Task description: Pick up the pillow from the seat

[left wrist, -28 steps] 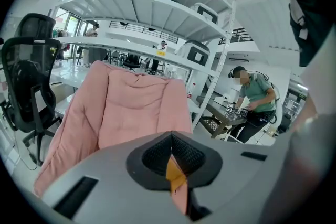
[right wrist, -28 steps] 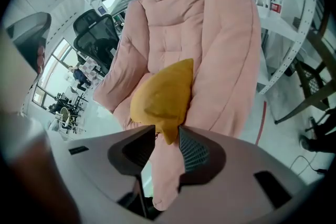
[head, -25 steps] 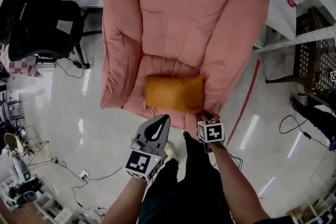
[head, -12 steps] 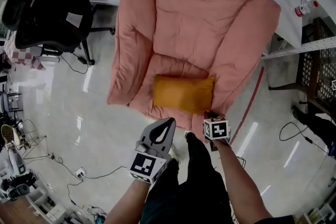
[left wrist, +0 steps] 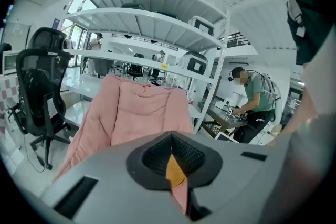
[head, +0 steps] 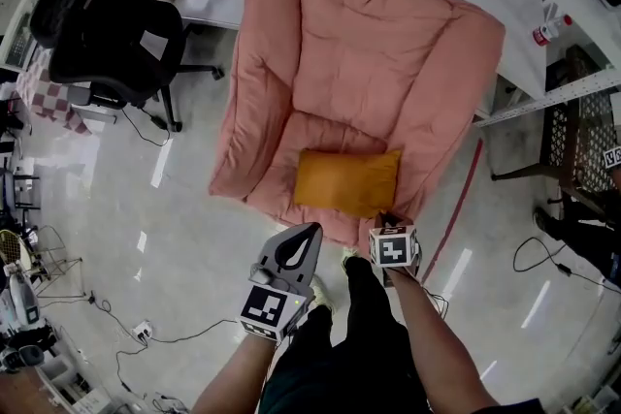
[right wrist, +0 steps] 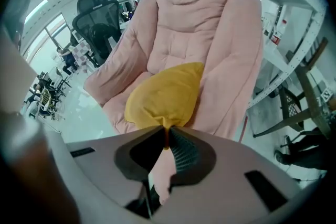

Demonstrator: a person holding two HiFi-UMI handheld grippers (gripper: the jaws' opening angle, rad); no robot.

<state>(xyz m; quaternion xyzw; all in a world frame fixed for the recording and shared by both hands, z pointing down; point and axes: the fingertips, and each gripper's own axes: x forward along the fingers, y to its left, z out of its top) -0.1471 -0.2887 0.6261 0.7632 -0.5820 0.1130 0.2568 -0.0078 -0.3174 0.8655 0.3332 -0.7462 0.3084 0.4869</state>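
An orange pillow point(head: 347, 182) lies across the seat of a pink padded armchair point(head: 378, 34). My right gripper point(head: 386, 220) is at the pillow's near right corner, at the seat's front edge. In the right gripper view its jaws point(right wrist: 166, 131) are closing, and the pillow's point(right wrist: 165, 94) pointed corner is pinched between them. My left gripper point(head: 309, 233) hangs just in front of the seat, left of the right one. It is shut with nothing held. Past its closed tips point(left wrist: 171, 136) a sliver of orange pillow and the pink chair point(left wrist: 142, 107) show.
A black office chair point(head: 107, 15) stands left of the armchair. A white table point(head: 543, 5) with a bottle point(head: 545, 31) runs behind it. A red line point(head: 456, 199) and cables point(head: 146, 330) mark the glossy floor. A person point(left wrist: 254, 102) works at metal shelving on the right.
The right gripper has stayed at the pillow's near right corner while the head view shifted. The left gripper has drifted slightly right, still shut.
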